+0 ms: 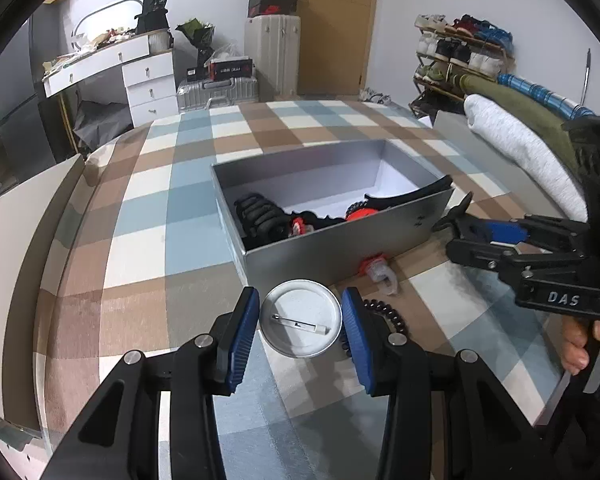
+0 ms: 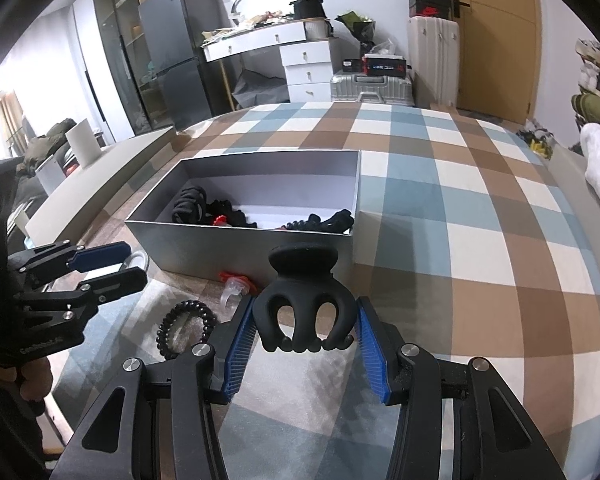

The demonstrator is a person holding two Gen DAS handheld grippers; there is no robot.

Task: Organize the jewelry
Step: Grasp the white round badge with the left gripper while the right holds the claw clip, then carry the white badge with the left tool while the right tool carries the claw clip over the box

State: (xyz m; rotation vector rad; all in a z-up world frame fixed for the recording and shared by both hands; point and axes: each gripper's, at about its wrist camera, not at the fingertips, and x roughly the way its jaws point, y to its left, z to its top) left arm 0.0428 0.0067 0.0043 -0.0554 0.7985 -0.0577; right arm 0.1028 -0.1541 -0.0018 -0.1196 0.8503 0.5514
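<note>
My left gripper [image 1: 300,295] is shut on a round silver pin badge [image 1: 300,324], held back side up just short of the grey box [image 1: 340,248]. The box holds several black hair ties and clips with red bits. In the right wrist view my right gripper [image 2: 306,302] is shut on a black hair claw clip [image 2: 304,280], in front of the box's [image 2: 204,248] near wall. A black bead bracelet [image 2: 188,324] and a red-and-clear clip [image 2: 236,282] lie on the bed between the grippers. The left gripper [image 2: 136,262] shows at the left.
The box sits on a bed with a blue, brown and white checked cover [image 2: 460,220]. A grey rolled blanket [image 1: 516,148] lies along the right side. A beige bed edge [image 1: 20,220] runs on the left. Suitcases, a white desk and a shoe rack stand beyond.
</note>
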